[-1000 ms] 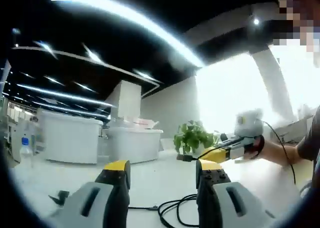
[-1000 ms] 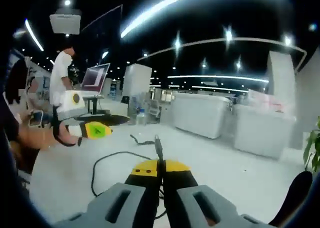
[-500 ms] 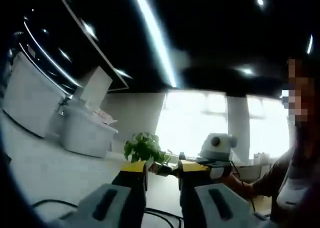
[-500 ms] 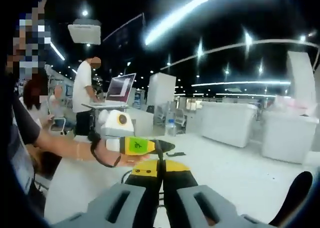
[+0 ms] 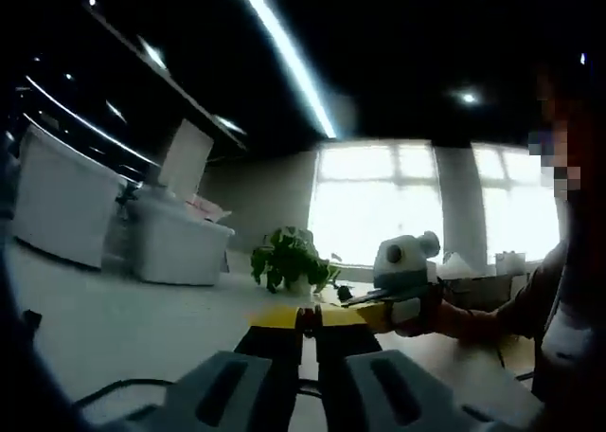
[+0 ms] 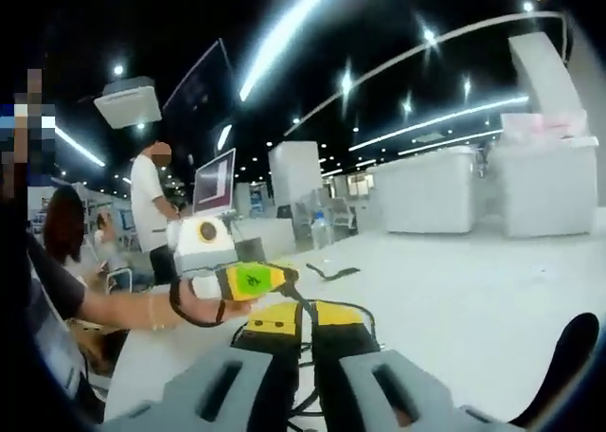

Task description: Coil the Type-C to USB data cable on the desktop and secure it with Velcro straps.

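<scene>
The white desktop (image 6: 473,290) carries the black data cable (image 6: 301,366), which runs up between the right gripper (image 6: 303,315) jaws, closed on it. The left gripper (image 5: 308,320) jaws are pinched on the cable's plug end (image 5: 307,316); its green label (image 6: 249,279) is unreadable

I'm working in a large open-plan office or showroom hall. Ahead of my right gripper, long ceiling light strips (image 6: 284,34) run over white counter blocks (image 6: 431,190), and off to its left a person (image 6: 151,209) stands at an open laptop (image 6: 214,181). Past my left gripper I see a wide bright window (image 5: 379,200), a potted plant (image 5: 289,260) and another white counter (image 5: 180,243).
</scene>
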Available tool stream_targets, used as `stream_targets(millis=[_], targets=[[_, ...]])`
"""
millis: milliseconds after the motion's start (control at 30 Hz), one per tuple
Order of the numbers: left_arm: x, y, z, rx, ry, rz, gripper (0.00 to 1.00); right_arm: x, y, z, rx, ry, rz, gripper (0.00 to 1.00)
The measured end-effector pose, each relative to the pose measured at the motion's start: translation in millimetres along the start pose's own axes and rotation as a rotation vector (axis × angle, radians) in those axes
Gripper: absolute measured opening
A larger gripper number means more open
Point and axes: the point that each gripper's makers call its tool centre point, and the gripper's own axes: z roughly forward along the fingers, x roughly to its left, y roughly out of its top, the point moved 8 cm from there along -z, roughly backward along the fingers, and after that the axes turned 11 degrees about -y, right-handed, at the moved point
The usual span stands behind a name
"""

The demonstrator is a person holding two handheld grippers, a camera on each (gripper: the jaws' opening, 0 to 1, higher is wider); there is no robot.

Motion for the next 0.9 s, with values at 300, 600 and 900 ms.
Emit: stream_targets(millis=[300, 600, 900], targets=[[20.9, 40.9, -26, -0.130, 0.179, 0.032, 0.05, -2, -4.6, -2, 0.050, -0.030, -0.058, 0.21], [6.6, 54.8, -22, -0.148, 0.189, 0.166, 0.05, 14, -13.0, 1, 0.119, -0.007, -0.110, 0.08], [-0.2, 42.4, -15, -0.048, 0.053, 0.105, 0.46, -9, 19.8, -15, 0.014, -0.133, -0.266, 0.02]])
